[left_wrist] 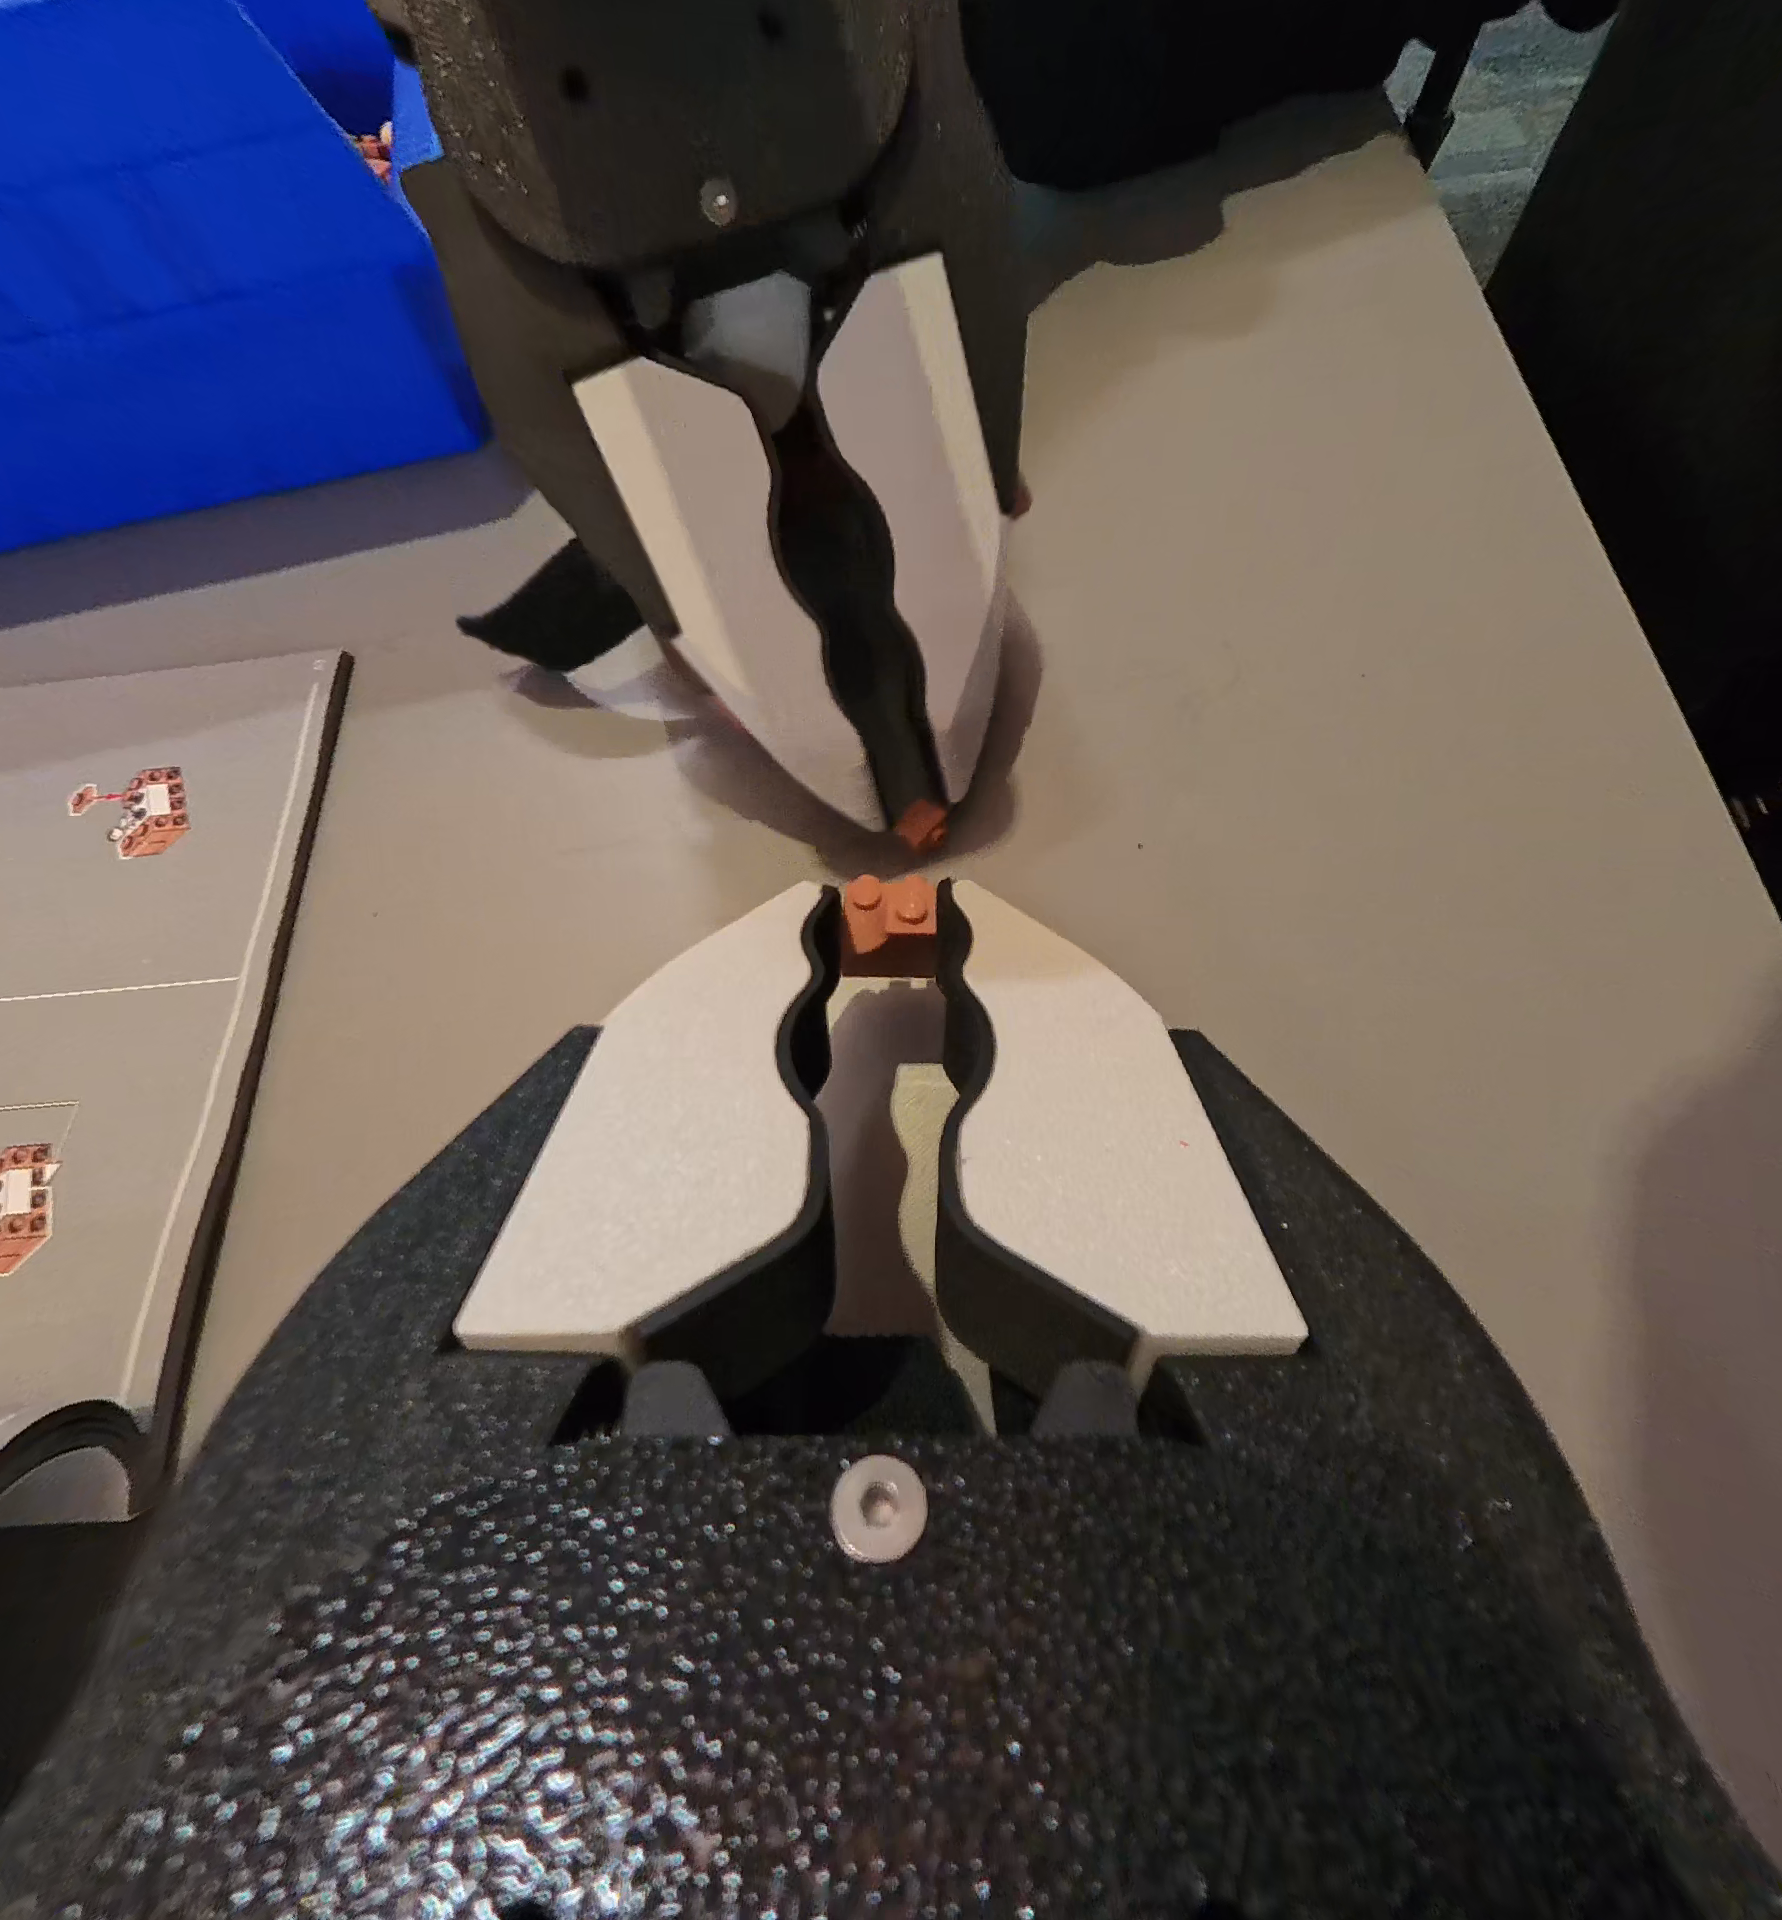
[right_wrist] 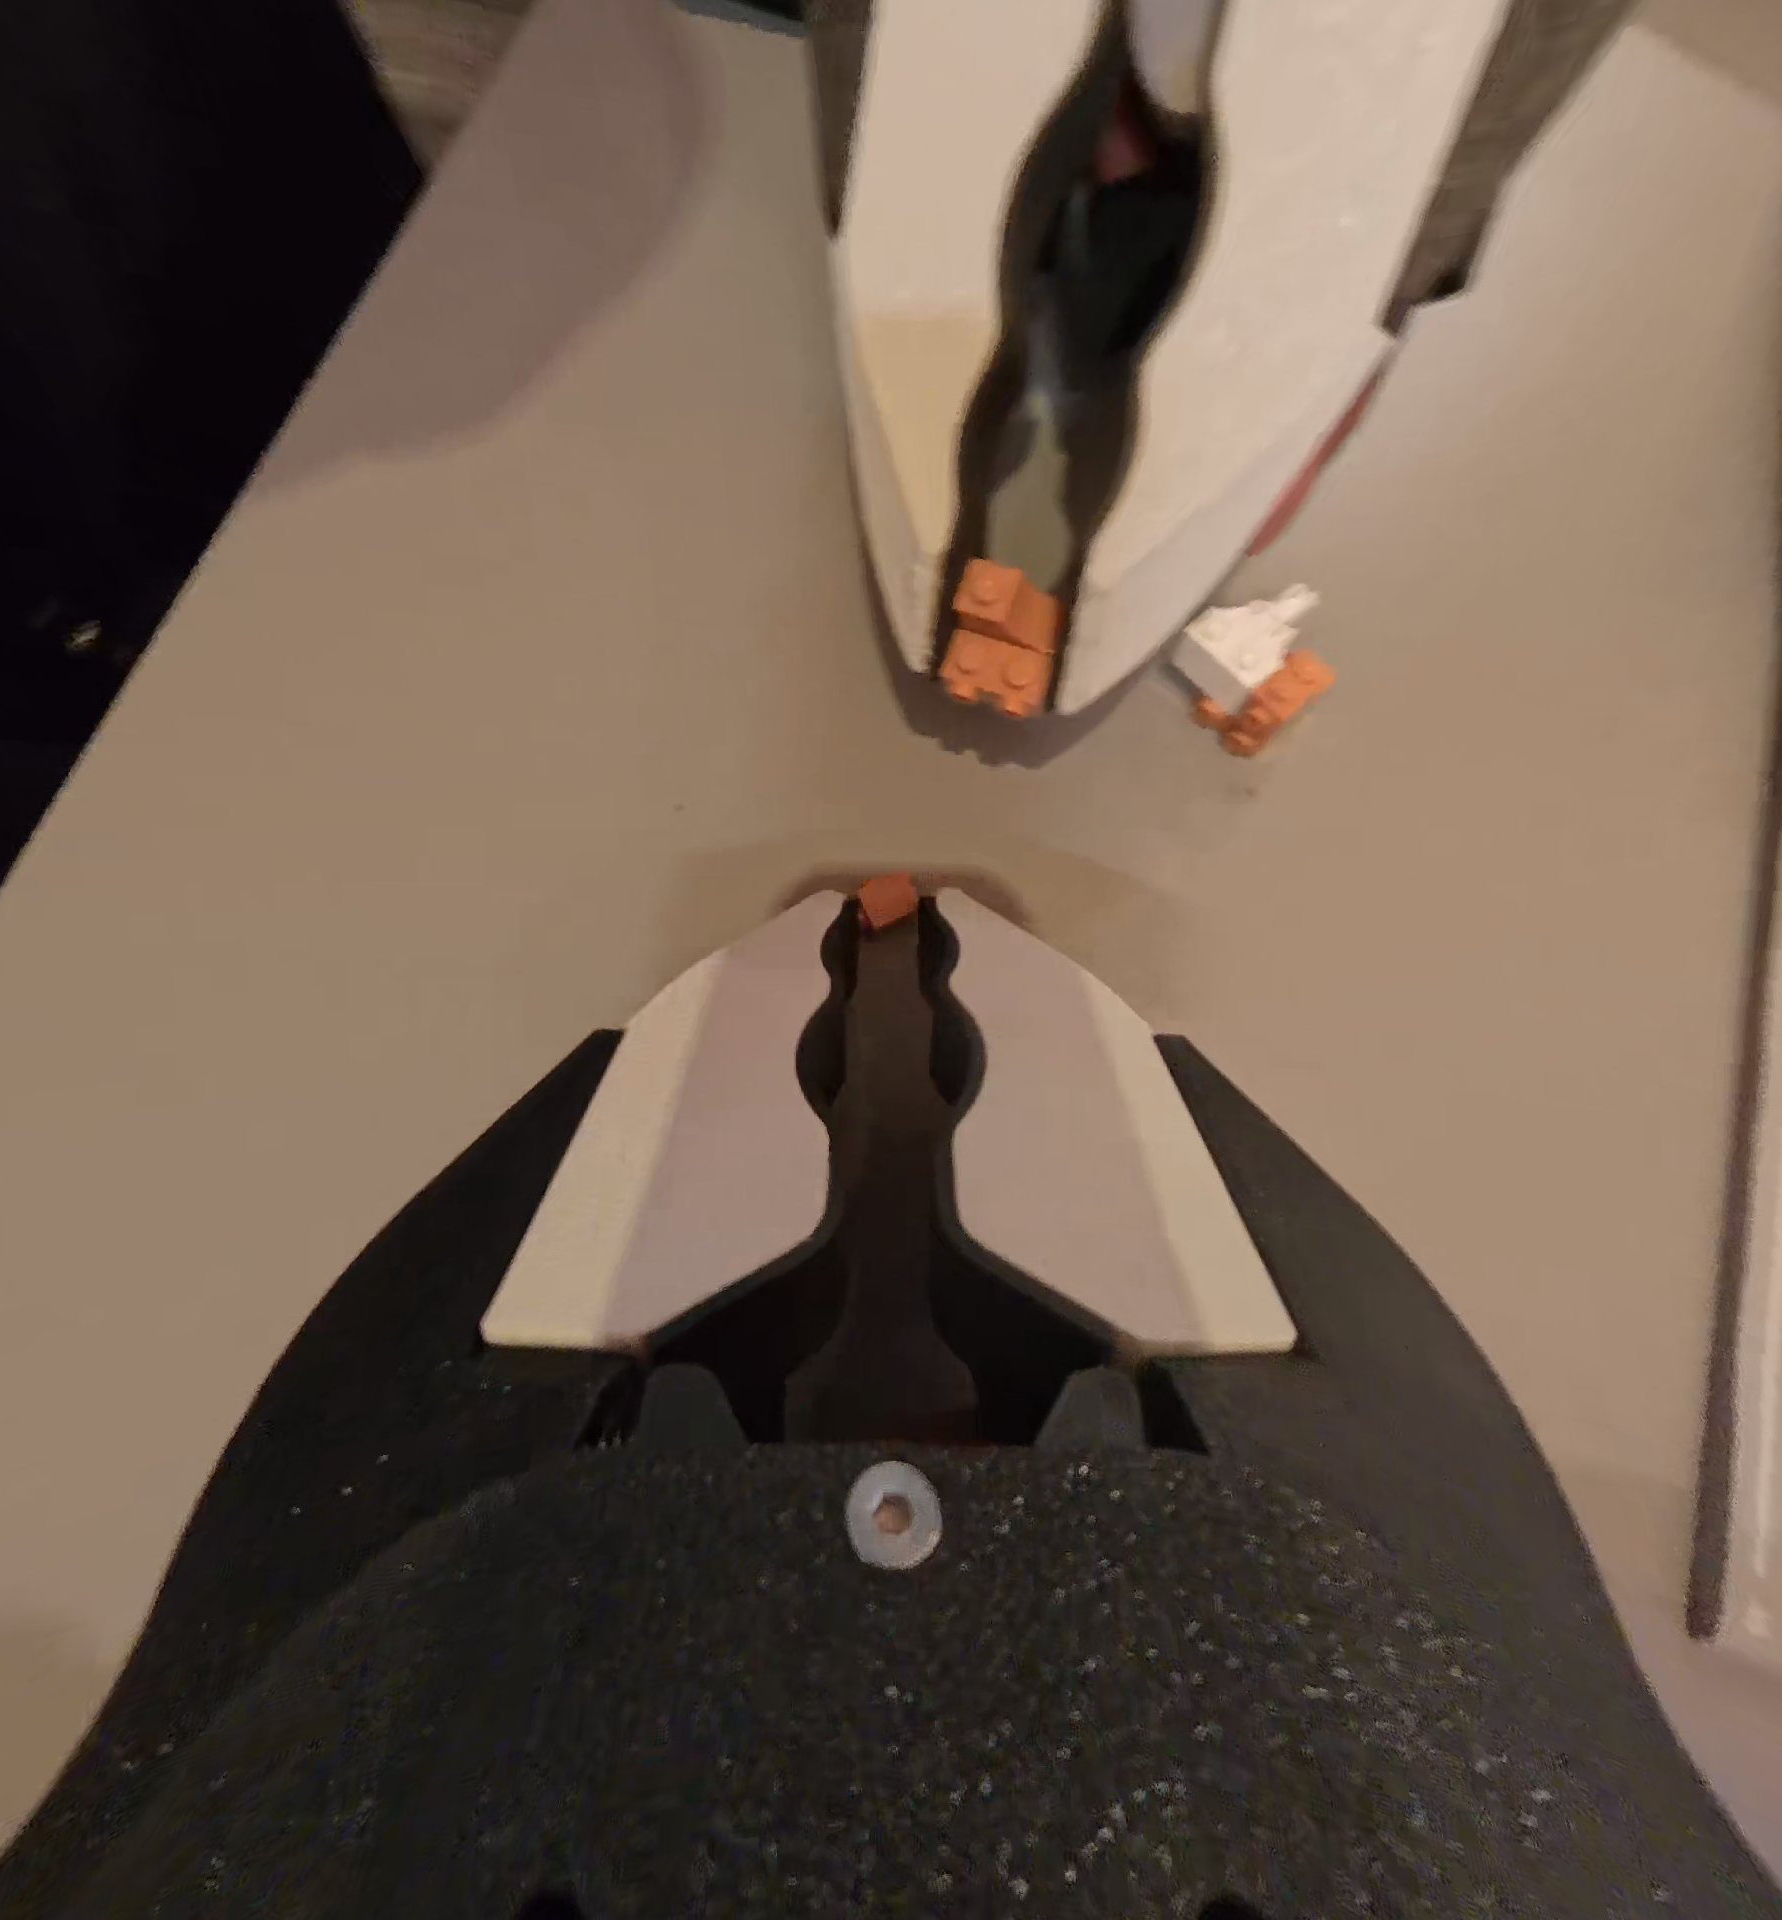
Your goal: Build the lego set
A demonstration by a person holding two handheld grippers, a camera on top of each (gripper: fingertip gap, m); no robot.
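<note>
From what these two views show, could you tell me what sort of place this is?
Probably a hobby or lab workbench for toy-brick building: a plain grey table, an open instruction booklet with brick diagrams, a blue bin, and small orange bricks pinched in the left gripper and right gripper.

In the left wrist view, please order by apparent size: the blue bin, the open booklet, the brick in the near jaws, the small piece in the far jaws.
1. Blue bin
2. Open booklet
3. Brick, near the camera
4. Small piece, farther, so true size is unsure
</note>
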